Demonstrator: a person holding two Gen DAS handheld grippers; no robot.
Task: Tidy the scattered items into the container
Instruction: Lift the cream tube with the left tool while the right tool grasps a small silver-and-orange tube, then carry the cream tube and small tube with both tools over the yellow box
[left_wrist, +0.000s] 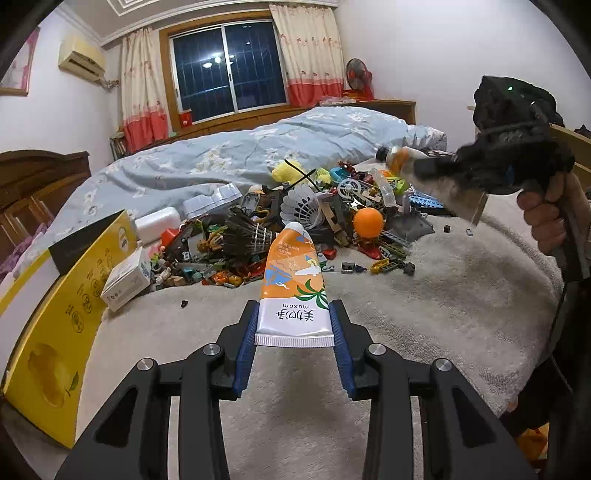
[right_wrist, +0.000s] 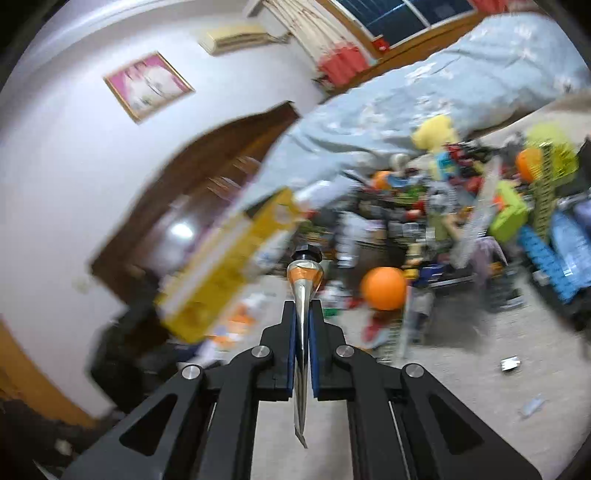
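Observation:
My left gripper (left_wrist: 294, 310) is shut on the flat end of an orange and white "maxam" tube (left_wrist: 293, 284), held above the beige blanket. My right gripper (right_wrist: 303, 314) is shut on a second silver and orange tube (right_wrist: 303, 295), seen edge-on, cap forward. In the left wrist view the right gripper (left_wrist: 417, 168) holds that tube (left_wrist: 436, 177) at the right, above the pile. A pile of scattered toys (left_wrist: 295, 218) with an orange ball (left_wrist: 367, 222) lies ahead. The yellow box container (left_wrist: 70, 295) stands at the left; it also shows blurred in the right wrist view (right_wrist: 229, 266).
A small white carton (left_wrist: 127, 278) and a white foam block (left_wrist: 157, 223) lie beside the yellow box. Two shuttlecocks (left_wrist: 301, 206) sit on the pile. A blue quilt (left_wrist: 258, 147) covers the bed behind. The right wrist view is motion-blurred.

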